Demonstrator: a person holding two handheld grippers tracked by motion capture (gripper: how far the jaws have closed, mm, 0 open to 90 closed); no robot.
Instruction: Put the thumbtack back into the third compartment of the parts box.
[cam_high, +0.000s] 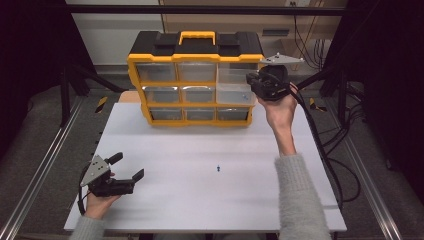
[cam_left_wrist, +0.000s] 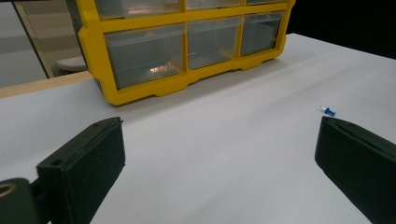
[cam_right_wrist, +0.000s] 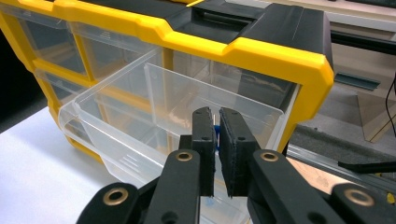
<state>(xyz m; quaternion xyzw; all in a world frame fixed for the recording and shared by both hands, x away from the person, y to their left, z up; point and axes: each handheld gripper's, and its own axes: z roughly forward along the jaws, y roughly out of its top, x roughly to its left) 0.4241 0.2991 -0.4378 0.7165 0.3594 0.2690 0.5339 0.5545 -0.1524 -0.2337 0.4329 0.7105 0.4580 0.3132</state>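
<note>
The right gripper (cam_high: 260, 81) is raised at arm's length over the pulled-out clear drawer (cam_right_wrist: 140, 107) at the top right of the yellow organizer (cam_high: 195, 80), its jaws closed on a small blue piece (cam_right_wrist: 215, 135). The left gripper (cam_high: 127, 169) rests low near the table's (cam_high: 210, 200) front left corner, jaws wide apart and holding nothing, with another small blue part (cam_high: 218, 168) lying loose mid-table

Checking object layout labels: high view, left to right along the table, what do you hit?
left gripper → small blue piece on the white table → right gripper, held up at the yellow drawer organizer further back.
</note>
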